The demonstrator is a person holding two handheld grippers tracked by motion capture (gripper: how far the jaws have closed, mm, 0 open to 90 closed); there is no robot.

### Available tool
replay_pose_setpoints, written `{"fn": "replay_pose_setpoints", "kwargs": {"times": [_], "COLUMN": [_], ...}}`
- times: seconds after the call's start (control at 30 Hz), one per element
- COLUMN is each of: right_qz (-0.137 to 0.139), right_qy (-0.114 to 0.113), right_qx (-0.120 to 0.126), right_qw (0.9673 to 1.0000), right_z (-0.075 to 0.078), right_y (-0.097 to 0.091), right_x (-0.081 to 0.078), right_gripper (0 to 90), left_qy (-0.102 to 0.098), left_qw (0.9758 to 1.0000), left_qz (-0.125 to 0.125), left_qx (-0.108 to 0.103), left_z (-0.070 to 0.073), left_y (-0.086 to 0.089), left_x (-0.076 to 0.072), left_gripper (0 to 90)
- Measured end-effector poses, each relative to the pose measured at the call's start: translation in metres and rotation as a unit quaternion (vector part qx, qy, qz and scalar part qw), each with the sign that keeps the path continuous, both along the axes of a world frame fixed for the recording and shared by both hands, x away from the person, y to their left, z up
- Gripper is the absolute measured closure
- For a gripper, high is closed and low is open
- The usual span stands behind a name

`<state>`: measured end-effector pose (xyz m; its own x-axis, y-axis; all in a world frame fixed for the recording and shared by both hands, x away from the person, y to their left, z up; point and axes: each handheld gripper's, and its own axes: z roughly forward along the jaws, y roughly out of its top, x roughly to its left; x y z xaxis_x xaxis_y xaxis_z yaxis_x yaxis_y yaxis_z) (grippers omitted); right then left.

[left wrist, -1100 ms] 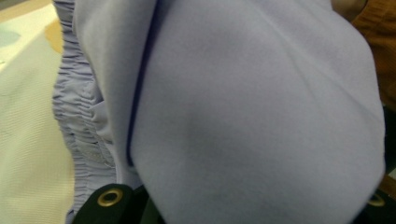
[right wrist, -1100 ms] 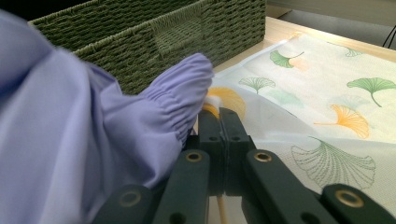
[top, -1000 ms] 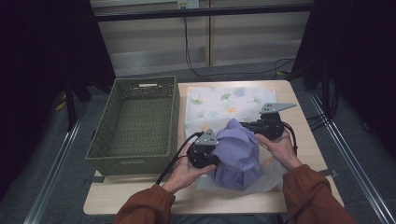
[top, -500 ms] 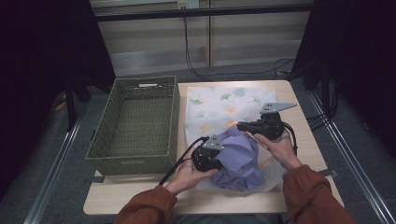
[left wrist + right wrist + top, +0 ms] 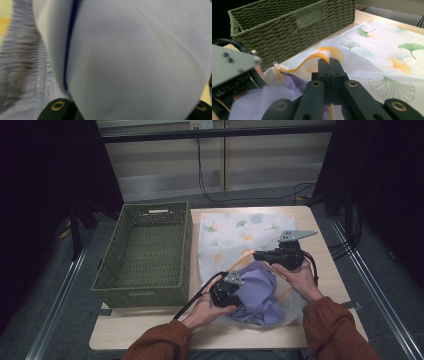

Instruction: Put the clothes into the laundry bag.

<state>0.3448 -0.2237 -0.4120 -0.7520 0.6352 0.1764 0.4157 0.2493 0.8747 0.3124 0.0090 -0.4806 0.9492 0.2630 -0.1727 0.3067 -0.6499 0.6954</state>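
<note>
A purple garment (image 5: 261, 296) lies bunched at the mouth of a white mesh bag (image 5: 235, 230) printed with ginkgo leaves and edged by an orange zipper (image 5: 297, 65). My left gripper (image 5: 236, 293) is shut on the garment, its tips buried in the folds. In the left gripper view the purple cloth (image 5: 137, 62) covers the space between the jaws. My right gripper (image 5: 257, 255) is shut on the bag's zipper edge and holds it lifted off the table. In the right gripper view (image 5: 329, 62) the jaws pinch white mesh and orange tape.
A green woven basket (image 5: 186, 251) stands open at the left, right beside the bag; its wall (image 5: 287, 25) is close to the bag's mouth. The bag's far half lies flat on the wooden table (image 5: 320, 235). Cables trail at the back.
My left gripper has sunk and come toward the near table edge with the purple garment, pressing it lower. The right gripper has kept still on the bag's edge.
</note>
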Motion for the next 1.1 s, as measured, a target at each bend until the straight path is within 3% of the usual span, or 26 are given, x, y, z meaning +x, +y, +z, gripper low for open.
{"fn": "replay_pose_setpoints", "kwargs": {"times": [0.03, 0.1, 0.13, 0.2, 0.23, 0.27, 0.4, 0.43, 0.53, 0.57, 0.63, 0.67, 0.73, 0.8, 0.87, 0.93, 1.0, 1.1], "right_qz": [0.001, 0.002, 0.002, 0.003, 0.002, 0.002, 0.005, 0.004, 0.007, 0.007, 0.007, 0.007, 0.008, 0.008, 0.009, 0.009, 0.009, 0.009], "right_qy": [0.001, 0.0, -0.001, 0.0, 0.001, 0.001, 0.002, 0.003, 0.003, 0.004, 0.005, 0.005, 0.004, 0.005, 0.006, 0.006, 0.007, 0.009], "right_qx": [0.0, 0.001, 0.0, -0.001, -0.001, -0.001, -0.006, -0.006, -0.008, -0.009, -0.009, -0.008, -0.009, -0.01, -0.011, -0.011, -0.011, -0.013], "right_qw": [1.0, 1.0, 1.0, 1.0, 1.0, 1.0, 1.0, 1.0, 0.9999, 0.9999, 0.9999, 0.9999, 0.9999, 0.9999, 0.9999, 0.9999, 0.9999, 0.9998], "right_z": [0.0, 0.001, 0.001, 0.001, 0.001, 0.001, 0.0, 0.0, 0.0, 0.0, 0.0, 0.0, 0.0, 0.0, 0.0, -0.001, -0.002, -0.003], "right_y": [0.0, 0.0, -0.001, -0.001, -0.002, -0.002, -0.001, -0.001, 0.0, 0.0, 0.0, -0.001, -0.001, -0.001, -0.002, -0.002, -0.002, -0.002], "right_x": [0.0, -0.001, -0.001, -0.001, -0.001, -0.001, -0.002, -0.003, -0.004, -0.004, -0.005, -0.005, -0.005, -0.006, -0.006, -0.006, -0.006, -0.005], "right_gripper": [90.0, 90.0, 90.0, 90.0, 90.0, 90.0, 90.0, 90.0, 90.0, 90.0, 90.0, 90.0, 90.0, 90.0, 90.0, 90.0, 90.0, 90.0], "left_qy": [-0.007, 0.008, 0.007, 0.013, 0.015, 0.007, 0.009, 0.003, -0.002, 0.004, 0.008, -0.001, 0.003, 0.011, 0.004, 0.004, -0.011, -0.013], "left_qw": [0.9999, 1.0, 1.0, 0.9998, 0.9998, 0.9998, 0.9994, 0.9995, 0.999, 0.9981, 0.9976, 0.9979, 0.998, 0.9979, 0.9975, 0.9971, 0.997, 0.9964], "left_qz": [-0.006, 0.001, -0.003, 0.015, 0.01, 0.019, 0.03, 0.03, 0.039, 0.05, 0.058, 0.062, 0.062, 0.064, 0.068, 0.073, 0.075, 0.08], "left_qx": [0.01, -0.004, 0.003, -0.004, -0.005, 0.006, -0.015, -0.007, -0.024, -0.037, -0.037, -0.019, -0.009, -0.001, -0.02, -0.023, -0.016, -0.027], "left_z": [-0.001, -0.005, -0.005, -0.007, -0.008, -0.007, -0.005, -0.001, 0.006, 0.006, 0.006, 0.006, -0.001, -0.006, -0.007, -0.005, -0.001, 0.005], "left_y": [0.0, -0.001, -0.001, -0.002, -0.001, -0.001, 0.001, 0.003, 0.006, 0.007, 0.009, 0.01, 0.009, 0.008, 0.008, 0.009, 0.011, 0.015], "left_x": [0.002, 0.003, 0.005, 0.004, 0.006, 0.005, 0.007, 0.008, 0.01, 0.01, 0.013, 0.014, 0.016, 0.017, 0.015, 0.014, 0.012, 0.011], "left_gripper": [80.1, 79.8, 79.5, 78.7, 78.3, 78.0, 77.8, 78.8, 80.1, 80.1, 80.0, 79.4, 77.7, 71.0, 64.9, 53.5, 47.4, 37.5]}}
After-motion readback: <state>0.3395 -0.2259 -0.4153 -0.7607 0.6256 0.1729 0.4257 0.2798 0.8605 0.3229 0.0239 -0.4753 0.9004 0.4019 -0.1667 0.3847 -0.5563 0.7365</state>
